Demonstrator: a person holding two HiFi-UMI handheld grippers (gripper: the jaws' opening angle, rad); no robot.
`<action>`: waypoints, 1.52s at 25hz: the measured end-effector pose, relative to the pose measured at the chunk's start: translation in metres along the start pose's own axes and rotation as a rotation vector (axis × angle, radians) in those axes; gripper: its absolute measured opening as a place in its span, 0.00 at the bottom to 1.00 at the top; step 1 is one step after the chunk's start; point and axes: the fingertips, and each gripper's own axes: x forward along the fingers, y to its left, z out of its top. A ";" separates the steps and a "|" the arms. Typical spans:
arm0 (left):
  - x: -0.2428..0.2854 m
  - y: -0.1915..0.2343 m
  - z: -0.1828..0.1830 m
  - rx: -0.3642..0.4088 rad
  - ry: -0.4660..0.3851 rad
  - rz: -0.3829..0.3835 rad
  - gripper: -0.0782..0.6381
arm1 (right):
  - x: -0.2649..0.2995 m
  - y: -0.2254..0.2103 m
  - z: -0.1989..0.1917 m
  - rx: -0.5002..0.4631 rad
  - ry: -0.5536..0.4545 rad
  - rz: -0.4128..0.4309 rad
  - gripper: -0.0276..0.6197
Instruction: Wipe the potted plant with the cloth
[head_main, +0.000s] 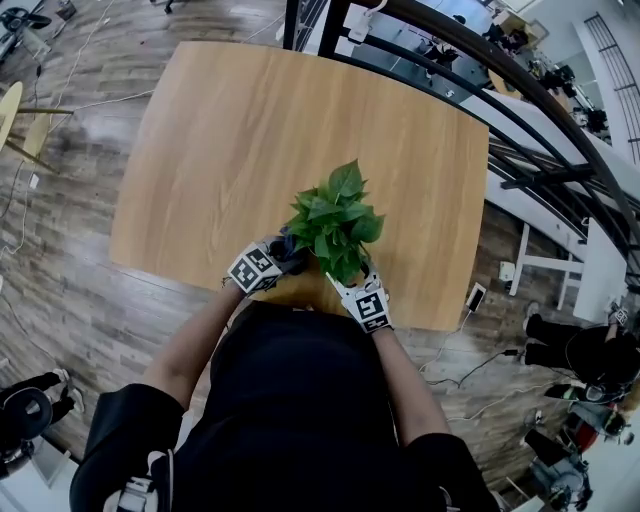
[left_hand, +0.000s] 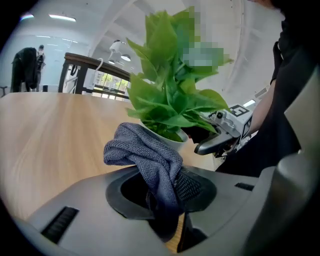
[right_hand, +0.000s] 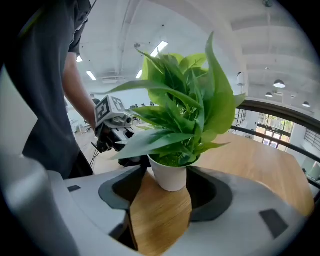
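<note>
Left tool (left_hand: 172, 197) pinches the grey cloth (left_hand: 142, 150), which is bunched just beside the potted plant (head_main: 335, 222). Plant stands near the counter (head_main: 250, 130) front edge. Right tool (right_hand: 167, 200) jaws spread, white pot (right_hand: 170, 176) between them, contact unclear.

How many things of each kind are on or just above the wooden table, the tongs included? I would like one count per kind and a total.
potted plant: 1
cloth: 1
tongs: 2, the left tongs shut on the cloth, the right tongs open
Total: 4
</note>
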 end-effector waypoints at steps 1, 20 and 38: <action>0.005 -0.004 -0.001 0.017 0.019 -0.012 0.31 | 0.000 0.001 0.002 -0.013 0.000 0.010 0.45; 0.008 -0.018 -0.012 0.032 0.063 0.046 0.31 | 0.001 0.005 -0.006 0.040 0.022 -0.021 0.44; 0.005 0.003 0.001 0.012 0.071 0.068 0.31 | 0.010 -0.012 0.006 -0.007 0.031 -0.085 0.44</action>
